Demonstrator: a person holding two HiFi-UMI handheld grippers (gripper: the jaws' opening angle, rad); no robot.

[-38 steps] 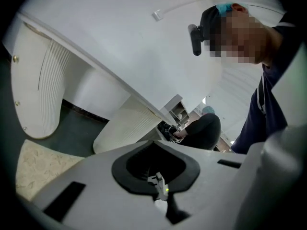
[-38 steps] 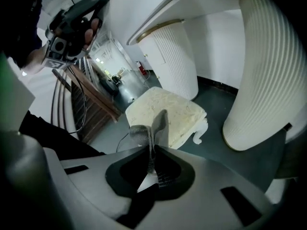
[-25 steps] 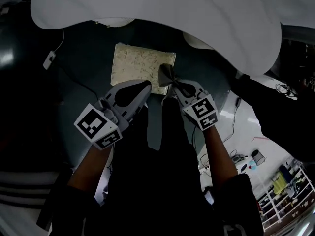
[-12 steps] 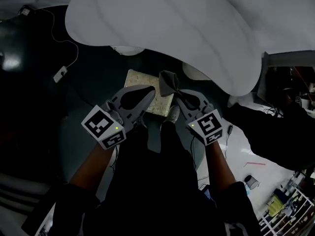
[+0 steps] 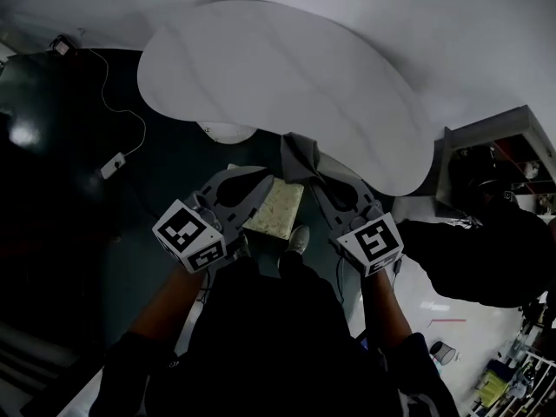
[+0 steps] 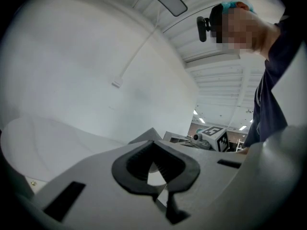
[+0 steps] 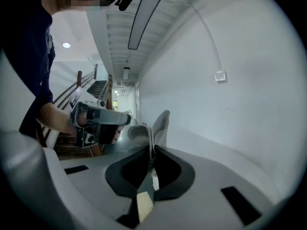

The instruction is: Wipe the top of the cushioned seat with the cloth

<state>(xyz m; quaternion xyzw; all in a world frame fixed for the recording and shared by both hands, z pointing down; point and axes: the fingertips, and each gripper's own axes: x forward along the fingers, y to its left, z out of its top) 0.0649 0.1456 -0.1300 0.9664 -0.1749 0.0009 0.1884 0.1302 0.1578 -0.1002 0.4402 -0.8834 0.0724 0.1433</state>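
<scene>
Right gripper (image 5: 313, 174): the jaws are pressing together on the grey cloth (image 5: 299, 155), pinching it at a bunched fold. Two loose corners are standing up past the tips in the right gripper view.

Left gripper (image 5: 263, 177): the jaws are meeting at the tips, with nothing between them.

Cloth: I am judging it light, soft and limp. It is likely to bunch and drag rather than lie flat, so a hold near one edge, leaving a free flap to trail, is looking best.

Cushioned seat (image 5: 276, 211): its speckled beige top is lying below and between both grippers, just beyond the person's shoe (image 5: 298, 238). I am reading the cloth as lifted clear of it.

White tabletop (image 5: 278, 85): this is spreading beyond the seat.
</scene>
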